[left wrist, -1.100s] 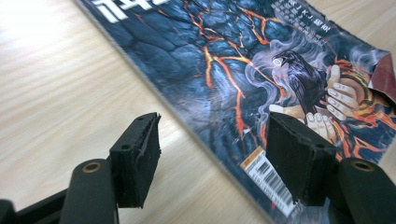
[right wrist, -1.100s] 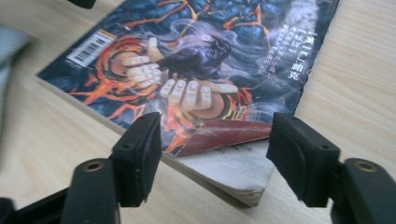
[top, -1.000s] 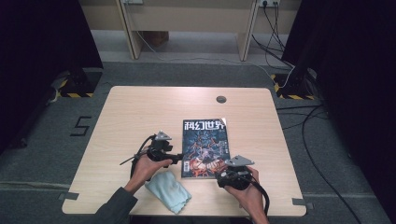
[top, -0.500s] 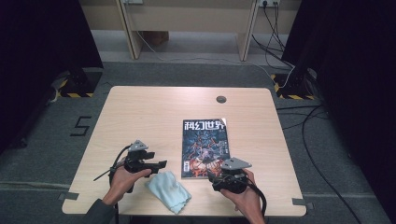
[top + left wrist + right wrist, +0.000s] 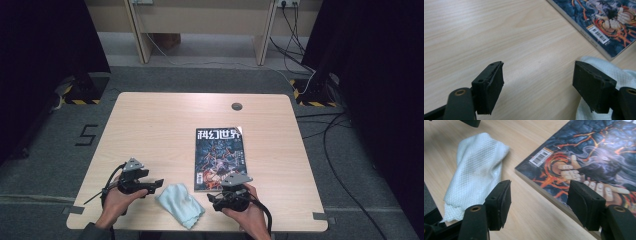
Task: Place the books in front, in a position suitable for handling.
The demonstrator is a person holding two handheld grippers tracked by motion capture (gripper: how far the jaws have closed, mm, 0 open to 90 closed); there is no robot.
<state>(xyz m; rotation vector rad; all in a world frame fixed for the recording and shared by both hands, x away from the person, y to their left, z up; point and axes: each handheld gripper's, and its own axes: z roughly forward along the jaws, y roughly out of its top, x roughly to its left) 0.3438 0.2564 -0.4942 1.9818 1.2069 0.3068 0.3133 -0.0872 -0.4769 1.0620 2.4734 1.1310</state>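
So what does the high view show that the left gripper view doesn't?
The high view alone takes in the whole table, both hands, the right claw, the magazine's title and the floor cables. The left gripper view alone gives a close look along the left claw, open over bare wood, with nothing between its jaws. Both share the magazine and the pale cloth.

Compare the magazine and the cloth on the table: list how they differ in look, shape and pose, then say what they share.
The magazine is dark, with a printed cover and a barcode; the cloth is plain pale blue-white with a woven texture. The magazine is a flat, straight-edged rectangle; the cloth is soft, folded and rumpled. The magazine lies square to the table edges; the cloth lies askew near the front edge. Both rest on the table, and neither is gripped.
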